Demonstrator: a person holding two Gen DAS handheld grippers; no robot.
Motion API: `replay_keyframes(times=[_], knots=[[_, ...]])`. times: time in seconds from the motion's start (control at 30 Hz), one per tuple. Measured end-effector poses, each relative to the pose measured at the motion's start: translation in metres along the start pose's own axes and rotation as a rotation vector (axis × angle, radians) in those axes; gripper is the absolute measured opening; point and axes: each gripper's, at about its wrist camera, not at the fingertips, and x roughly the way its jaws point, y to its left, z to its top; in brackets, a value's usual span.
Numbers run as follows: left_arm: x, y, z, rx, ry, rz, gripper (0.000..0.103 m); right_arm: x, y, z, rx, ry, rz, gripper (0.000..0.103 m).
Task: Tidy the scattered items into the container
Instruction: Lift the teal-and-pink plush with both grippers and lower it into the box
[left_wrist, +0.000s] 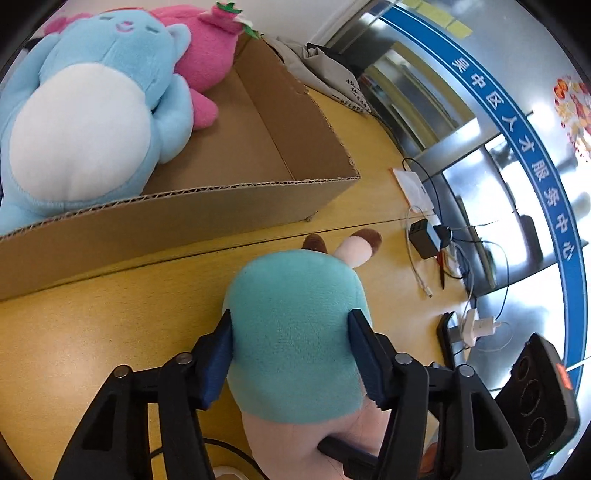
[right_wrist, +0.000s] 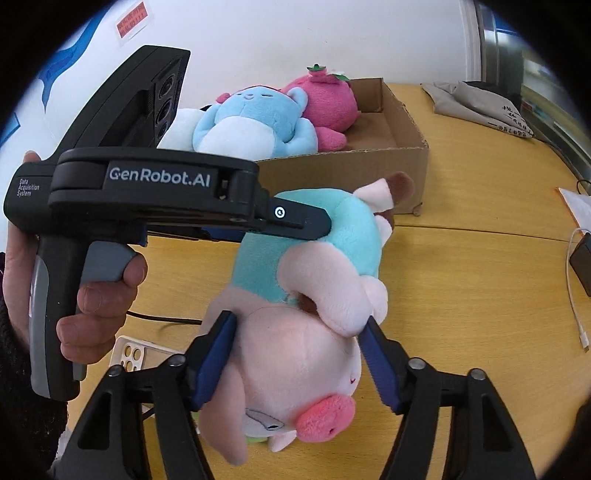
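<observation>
Both tongs stood half-spread, pinching the plush pig (right_wrist: 295, 295): the left gripper (left_wrist: 291, 350) squeezed its teal body, the right gripper (right_wrist: 299, 365) apparently its pink head.

Three plush toys are in view: a blue one (left_wrist: 92, 110) and a pink one (left_wrist: 210, 55) lying in the single cardboard box (left_wrist: 184, 218), and a pig in teal clothing (right_wrist: 306, 295) on the desk (left_wrist: 110, 314). Two tools show, the left tool (left_wrist: 291, 354) and the right tool (right_wrist: 299, 362).

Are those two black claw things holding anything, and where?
Yes, one pig plush toy. The left gripper jaws clamp its teal-clothed body; the right gripper jaws clamp its pink head.
</observation>
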Motion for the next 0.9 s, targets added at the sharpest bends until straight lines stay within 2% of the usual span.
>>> replay_keyframes(times=[0.1, 0.27, 0.37, 0.53, 0.73, 0.8, 0.9], knots=[[-0.015, -0.007, -0.001, 0.01, -0.031, -0.004, 0.058, -0.01, -0.001, -0.004, 0.028, -0.048, 0.018, 0.051], [-0.058, -0.039, 0.009, 0.1, -0.167, 0.01, 0.057, -0.028, 0.001, 0.009, 0.028, -0.126, 0.047, 0.049], [-0.078, -0.051, 0.031, 0.14, -0.238, 0.01, 0.057, -0.042, 0.0, 0.035, 0.012, -0.194, 0.065, 0.049], [-0.097, -0.055, 0.093, 0.172, -0.324, 0.031, 0.057, -0.051, -0.002, 0.098, -0.062, -0.28, 0.066, 0.049], [-0.076, -0.018, 0.164, 0.123, -0.341, 0.074, 0.061, -0.02, -0.021, 0.167, -0.084, -0.288, 0.085, 0.05], [-0.054, 0.0, 0.182, 0.082, -0.304, 0.104, 0.061, 0.005, -0.034, 0.181, -0.072, -0.253, 0.103, 0.05], [-0.011, 0.02, 0.191, 0.02, -0.21, 0.171, 0.059, 0.053, -0.053, 0.188, -0.045, -0.148, 0.099, 0.051]])
